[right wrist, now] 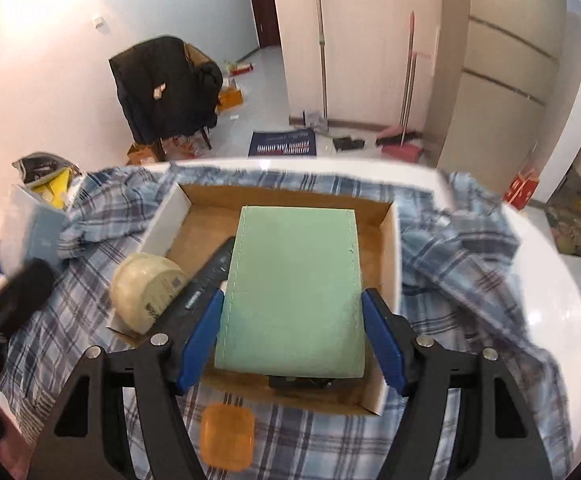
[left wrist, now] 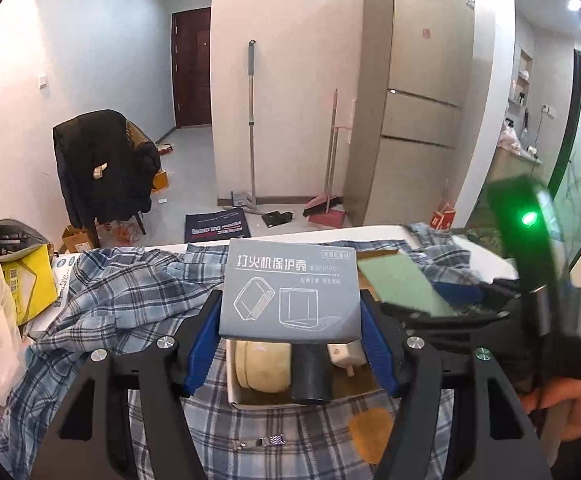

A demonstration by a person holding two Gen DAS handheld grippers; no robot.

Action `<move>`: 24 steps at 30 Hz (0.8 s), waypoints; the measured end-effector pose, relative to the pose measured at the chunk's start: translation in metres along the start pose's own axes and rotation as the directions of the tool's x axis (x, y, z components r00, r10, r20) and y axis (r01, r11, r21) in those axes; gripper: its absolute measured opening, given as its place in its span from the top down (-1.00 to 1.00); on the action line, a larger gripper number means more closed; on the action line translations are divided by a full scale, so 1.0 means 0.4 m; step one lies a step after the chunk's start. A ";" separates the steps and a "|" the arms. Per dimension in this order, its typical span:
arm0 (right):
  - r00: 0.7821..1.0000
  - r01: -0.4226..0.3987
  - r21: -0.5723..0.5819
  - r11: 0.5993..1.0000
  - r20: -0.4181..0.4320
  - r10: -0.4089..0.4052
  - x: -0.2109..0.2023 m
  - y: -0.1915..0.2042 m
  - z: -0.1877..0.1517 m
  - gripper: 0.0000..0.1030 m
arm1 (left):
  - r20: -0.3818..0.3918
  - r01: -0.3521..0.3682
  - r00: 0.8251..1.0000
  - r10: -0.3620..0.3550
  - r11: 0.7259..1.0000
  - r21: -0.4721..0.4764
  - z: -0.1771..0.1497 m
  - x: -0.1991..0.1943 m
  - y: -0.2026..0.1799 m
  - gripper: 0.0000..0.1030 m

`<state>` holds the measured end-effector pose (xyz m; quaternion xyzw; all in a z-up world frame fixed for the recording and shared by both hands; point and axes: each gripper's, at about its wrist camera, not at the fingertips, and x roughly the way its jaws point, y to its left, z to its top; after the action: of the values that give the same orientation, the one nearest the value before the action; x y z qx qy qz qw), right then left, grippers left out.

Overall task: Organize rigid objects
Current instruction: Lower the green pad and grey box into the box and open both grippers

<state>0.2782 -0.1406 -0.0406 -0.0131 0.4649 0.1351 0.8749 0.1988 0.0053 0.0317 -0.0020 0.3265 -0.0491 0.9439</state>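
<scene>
While both tongs hover over the cardboard box (right wrist: 390, 248), I note my left gripper (left wrist: 290, 320) clamps the grey carton (left wrist: 290, 288); my right gripper (right wrist: 292, 332) clamps the green pad (right wrist: 294, 292).

White walls, beige fridge (left wrist: 418, 92), coat-draped chair (left wrist: 102, 168), grey floor (left wrist: 194, 184).

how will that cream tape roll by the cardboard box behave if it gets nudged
The cream tape roll looks round and is tilted against the cardboard box wall, so it may roll or tip over. It rests partly on rumpled plaid cloth, which would probably damp any rolling. It looks rigid, so it likely won't deform.
</scene>
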 end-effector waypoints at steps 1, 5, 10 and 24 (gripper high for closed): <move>1.000 -0.010 0.009 1.000 -0.018 0.010 0.023 -0.003 -0.006 -0.33 | -0.008 -0.005 1.000 0.005 1.000 0.004 -0.001 0.010 0.001 -0.29; 0.998 -0.014 0.009 1.000 -0.068 0.015 0.067 -0.014 -0.022 -0.34 | -0.028 -0.005 1.000 0.006 1.000 0.009 -0.013 0.044 0.004 -0.29; 0.995 -0.040 0.005 0.999 -0.090 0.041 0.071 -0.021 -0.028 -0.37 | -0.068 0.000 0.998 0.003 0.999 0.034 -0.036 0.082 -0.023 -0.29; 0.999 0.025 0.029 0.999 0.044 -0.026 -0.048 -0.104 -0.008 -0.53 | -0.227 0.094 0.970 -0.083 0.995 0.035 -0.008 0.184 -0.084 -0.30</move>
<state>0.2756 -0.1854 -0.0310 -0.0037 0.4471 0.1177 0.8867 0.2512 -0.0350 -0.0152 0.0104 0.4299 -0.0985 0.8974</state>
